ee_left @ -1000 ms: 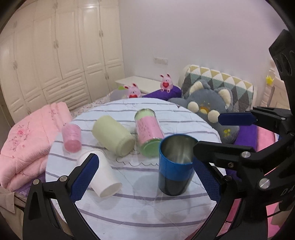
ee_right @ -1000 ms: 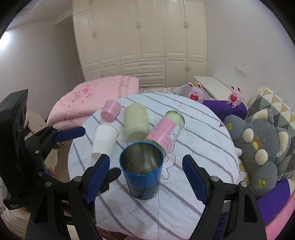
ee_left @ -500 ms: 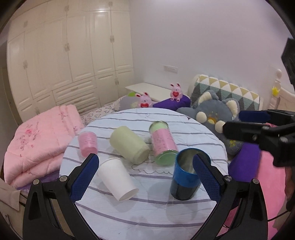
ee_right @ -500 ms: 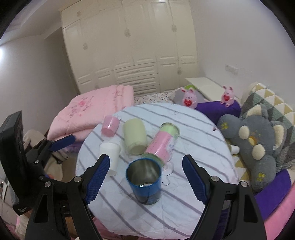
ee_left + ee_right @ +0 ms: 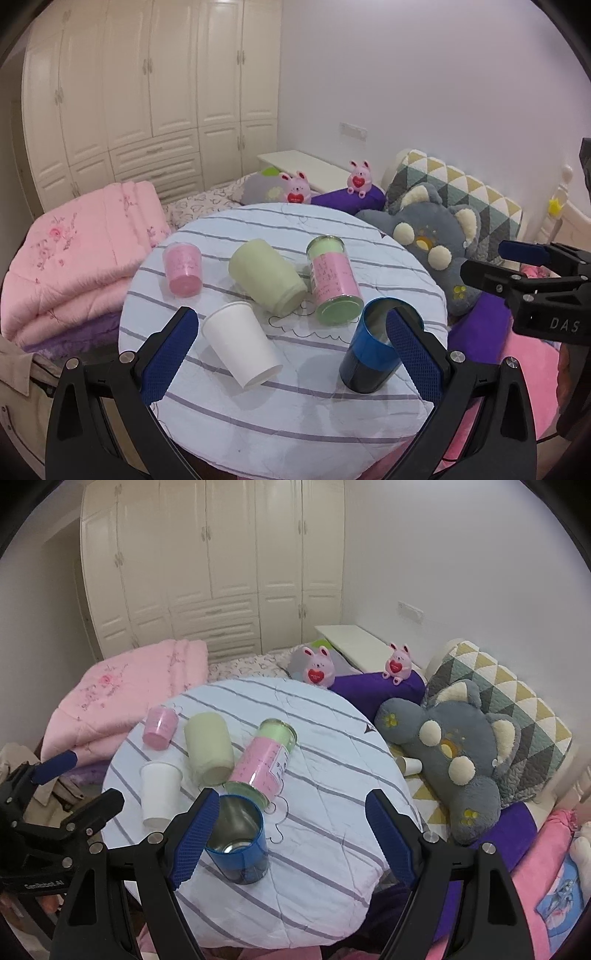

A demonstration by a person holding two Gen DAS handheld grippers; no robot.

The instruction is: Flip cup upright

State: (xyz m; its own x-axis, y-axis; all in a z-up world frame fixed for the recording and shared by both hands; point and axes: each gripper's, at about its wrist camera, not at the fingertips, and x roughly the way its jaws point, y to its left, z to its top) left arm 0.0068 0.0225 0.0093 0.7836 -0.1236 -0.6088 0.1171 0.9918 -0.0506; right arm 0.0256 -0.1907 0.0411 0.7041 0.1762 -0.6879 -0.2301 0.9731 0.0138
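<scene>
A blue metal cup [image 5: 373,354] [image 5: 238,843] stands upright, mouth up, near the front of the round striped table [image 5: 332,417] [image 5: 332,760]. A white paper cup [image 5: 240,343] [image 5: 159,793], a pale green cup [image 5: 266,277] [image 5: 208,751] and a pink and green tumbler [image 5: 334,280] [image 5: 267,758] lie on their sides. A small pink cup [image 5: 183,269] [image 5: 159,726] rests at the far left. My left gripper [image 5: 291,354] and right gripper [image 5: 288,840] are open, empty, held above and before the table.
A folded pink quilt [image 5: 74,251] lies left of the table. A grey plush bear [image 5: 454,749], a patterned cushion [image 5: 461,192] and two pink bunny toys [image 5: 317,664] sit on the bed behind and right. White wardrobes [image 5: 221,572] line the back wall.
Both grippers have drawn back and up from the table, so the cups look smaller. The blue cup stays upright where it stood. Both stay open.
</scene>
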